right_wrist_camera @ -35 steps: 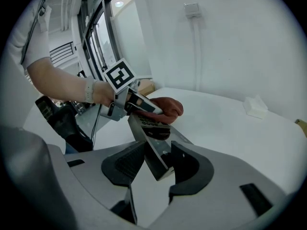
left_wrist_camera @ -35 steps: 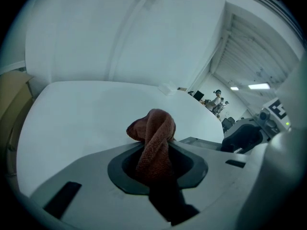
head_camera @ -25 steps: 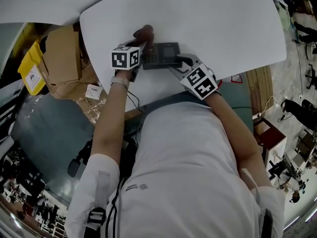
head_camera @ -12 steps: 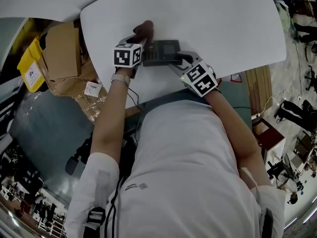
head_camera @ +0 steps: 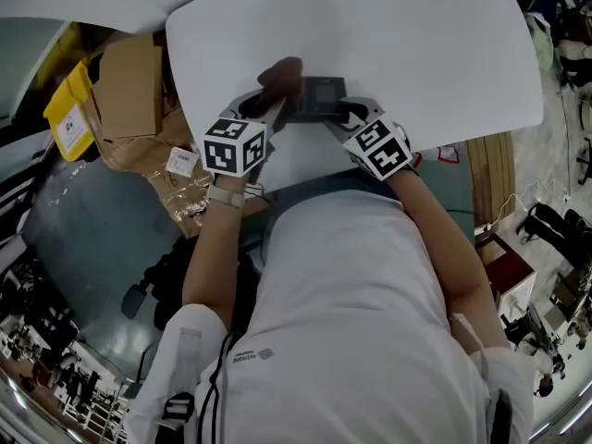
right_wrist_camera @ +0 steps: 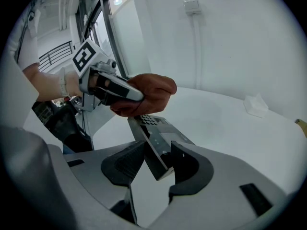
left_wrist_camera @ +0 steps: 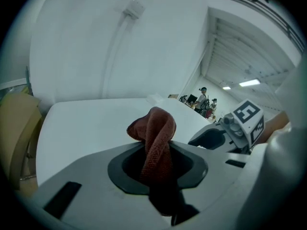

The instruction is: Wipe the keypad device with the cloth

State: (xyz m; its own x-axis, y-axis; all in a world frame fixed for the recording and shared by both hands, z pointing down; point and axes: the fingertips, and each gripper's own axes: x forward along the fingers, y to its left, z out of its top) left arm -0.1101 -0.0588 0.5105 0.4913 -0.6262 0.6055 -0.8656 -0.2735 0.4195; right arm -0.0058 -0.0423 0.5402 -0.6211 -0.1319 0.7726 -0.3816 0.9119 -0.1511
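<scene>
Now cloth (head_camera: pixel 280 74) seemingly nearer keypad device (head_camera: pixel 321 93)

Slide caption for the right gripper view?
Right gripper grips the keypad device while the left gripper holds a reddish cloth at its far end.

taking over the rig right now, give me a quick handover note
Left gripper: shut on the red-brown cloth, which bunches up out of the jaws.
Right gripper: shut on one end of the keypad device, held tilted over the white table.
The cloth meets the device at its key end, so wiping looks under way; how much is already clean cannot be told.
Left to do: probably wipe across the keys and screen, then set the device down.
</scene>
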